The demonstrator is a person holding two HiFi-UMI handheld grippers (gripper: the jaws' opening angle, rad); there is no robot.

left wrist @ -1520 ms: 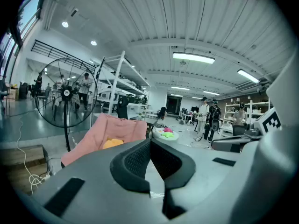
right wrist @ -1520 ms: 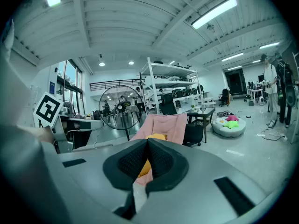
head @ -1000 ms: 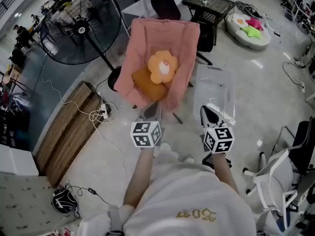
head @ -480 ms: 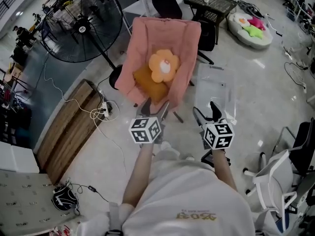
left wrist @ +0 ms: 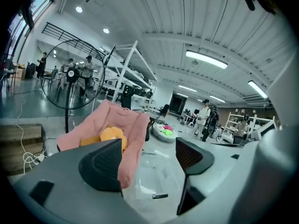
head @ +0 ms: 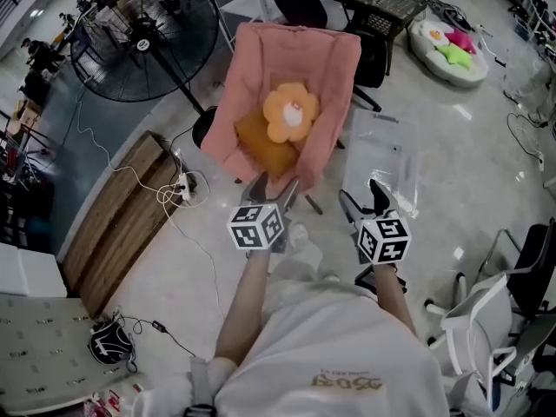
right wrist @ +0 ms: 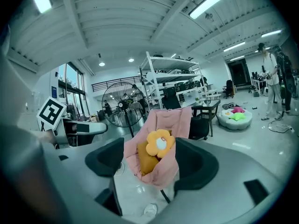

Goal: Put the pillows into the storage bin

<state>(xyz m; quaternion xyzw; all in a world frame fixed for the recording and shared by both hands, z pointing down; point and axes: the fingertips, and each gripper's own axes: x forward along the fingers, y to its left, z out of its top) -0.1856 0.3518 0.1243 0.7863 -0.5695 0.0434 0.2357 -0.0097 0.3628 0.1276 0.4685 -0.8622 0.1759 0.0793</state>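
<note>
Left tongs [head: 274, 188] and right tongs [head: 361, 200], just opened, face pillows [head: 289, 113].

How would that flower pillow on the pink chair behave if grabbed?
Probably soft: the flower pillow looks plump, so it should squash when gripped. Likely light for its bulk. It rests against the orange pillow, so pulling it may drag that too.

Cool, even light comes from ceiling strip lights [left wrist: 206, 59], bright in both gripper views. The glossy floor [head: 460, 115] shows pale glare, and shadows are soft. Fisheye distortion bends the edges and darkens the corners. The flower pillow [right wrist: 158, 143] is sharp.
</note>
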